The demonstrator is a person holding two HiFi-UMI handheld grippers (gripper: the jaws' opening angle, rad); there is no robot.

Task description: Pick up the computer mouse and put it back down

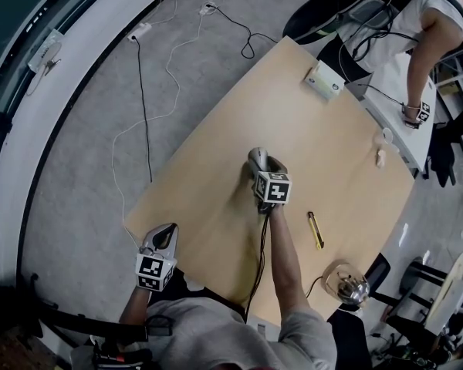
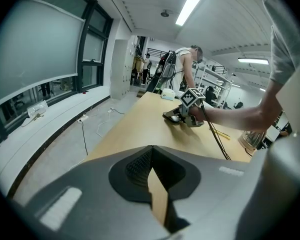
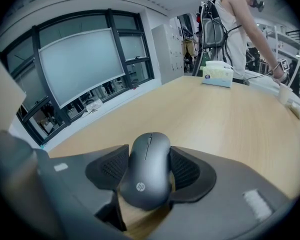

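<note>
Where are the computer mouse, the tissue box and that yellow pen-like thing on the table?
computer mouse [image 3: 147, 166]: right gripper view, middle of its dark top shell.
tissue box [image 3: 217, 76]: right gripper view, its front face.
yellow pen-like thing [image 1: 315, 230]: head view, middle of its length.

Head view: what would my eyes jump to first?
Probably the dark computer mouse, clasped by the right gripper in the middle of the big wooden table. Next, the left gripper, holding nothing at the table's near-left edge, and the white tissue box at the far end.
</note>
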